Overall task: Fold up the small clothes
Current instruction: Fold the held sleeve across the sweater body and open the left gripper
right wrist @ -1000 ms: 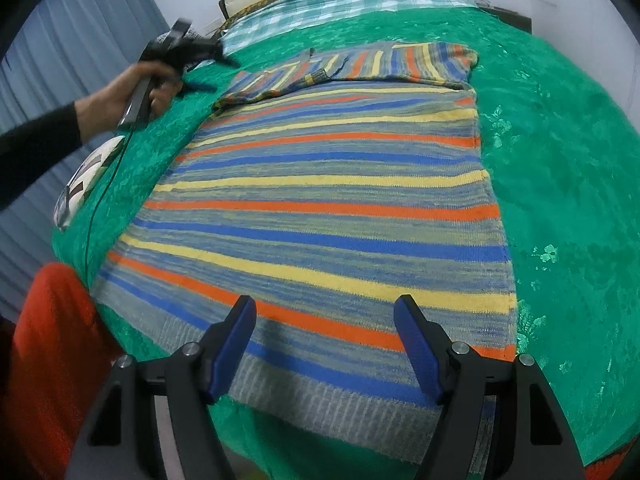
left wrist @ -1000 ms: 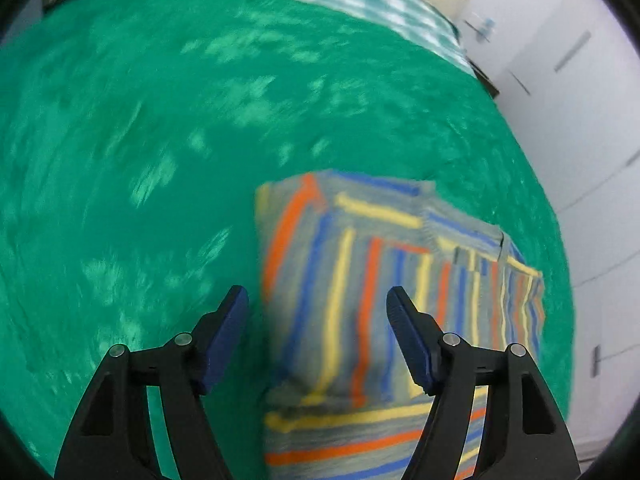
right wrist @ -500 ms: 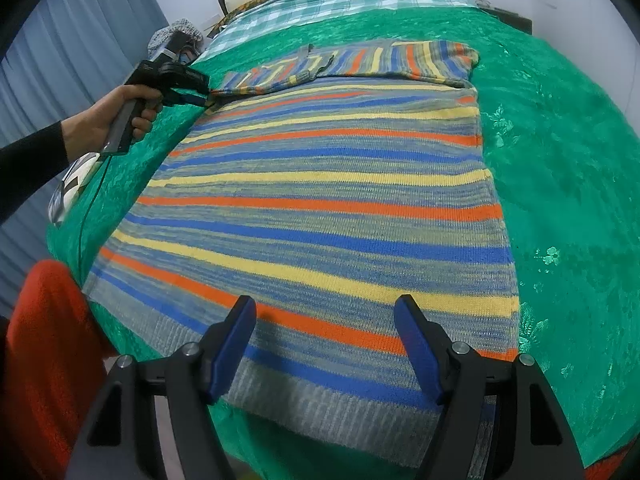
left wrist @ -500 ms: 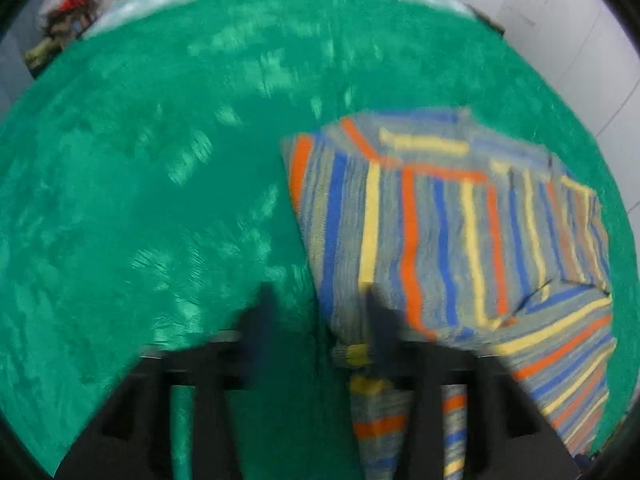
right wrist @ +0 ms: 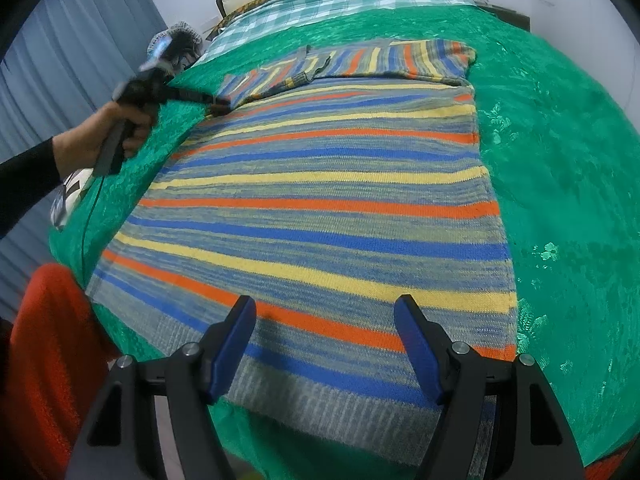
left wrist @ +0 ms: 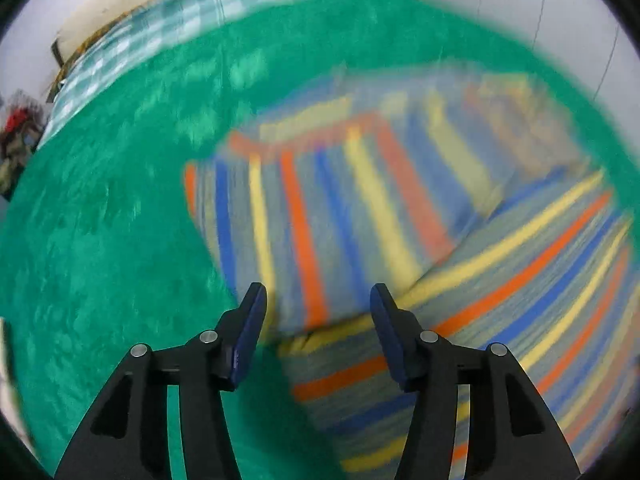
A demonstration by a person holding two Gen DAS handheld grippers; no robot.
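Observation:
A striped knit sweater (right wrist: 320, 200) in grey, blue, yellow and orange lies flat on a green bedspread (right wrist: 560, 160). Its sleeves are folded across the top (right wrist: 360, 62). My right gripper (right wrist: 324, 316) is open, hovering over the grey hem (right wrist: 320, 396) at the near edge. My left gripper (left wrist: 316, 300) is open over the folded sleeve (left wrist: 320, 220) at the sweater's left shoulder; that view is blurred. In the right wrist view the left gripper (right wrist: 218, 102) sits at the sweater's far left corner, held by a hand.
A checked green-and-white sheet (right wrist: 340, 0) and a pillow lie at the bed's head. A grey curtain (right wrist: 60, 80) hangs on the left. An orange cloth (right wrist: 44, 360) hangs at the near left. White walls (left wrist: 520, 0) stand beyond the bed.
My left gripper has moved toward the sweater's left shoulder and swung over the folded sleeve. My right gripper has stayed over the hem, open.

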